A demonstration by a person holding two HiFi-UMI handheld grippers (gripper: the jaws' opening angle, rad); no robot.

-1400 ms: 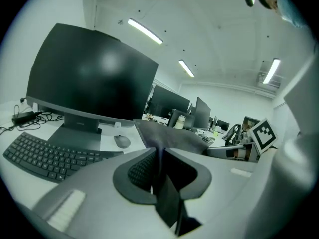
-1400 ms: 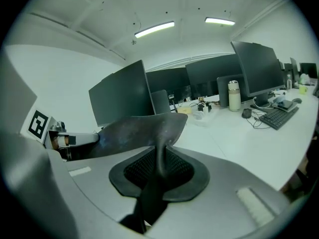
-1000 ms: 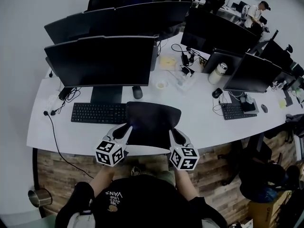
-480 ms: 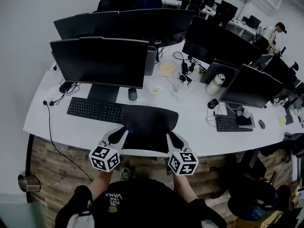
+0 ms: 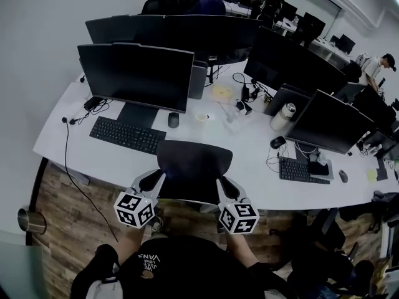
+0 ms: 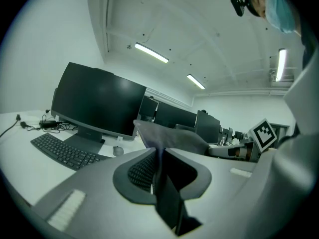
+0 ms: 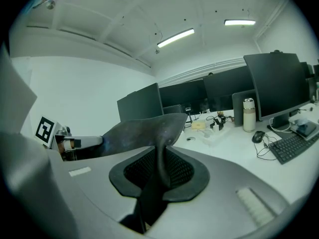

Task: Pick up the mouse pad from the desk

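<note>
head view is showing me holding the mouse pad [image 5: 194, 170] above the near edge of the counter [image 5: 262, 167], with the left gripper [image 5: 154, 179] and right gripper [image 5: 223, 185] jaws clamping its near corners; the pickup is looking essentially done.

Long white desk [image 5: 257, 161] (curved), rows of dark monitors [image 5: 134, 76], wood-plank floor [image 5: 62, 217], white walls [image 5: 37, 42], ceiling strip lights [image 6: 151, 53].

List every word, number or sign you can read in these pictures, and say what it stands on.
"VANS": white print, seen upside down, on the person's black shirt; smaller lines beside it too small to read.
Left gripper's white marker cube and right gripper's white marker cube: black square patterns, no letters.
Black computer keyboard, pale yellow paper note: too small to read.
</note>
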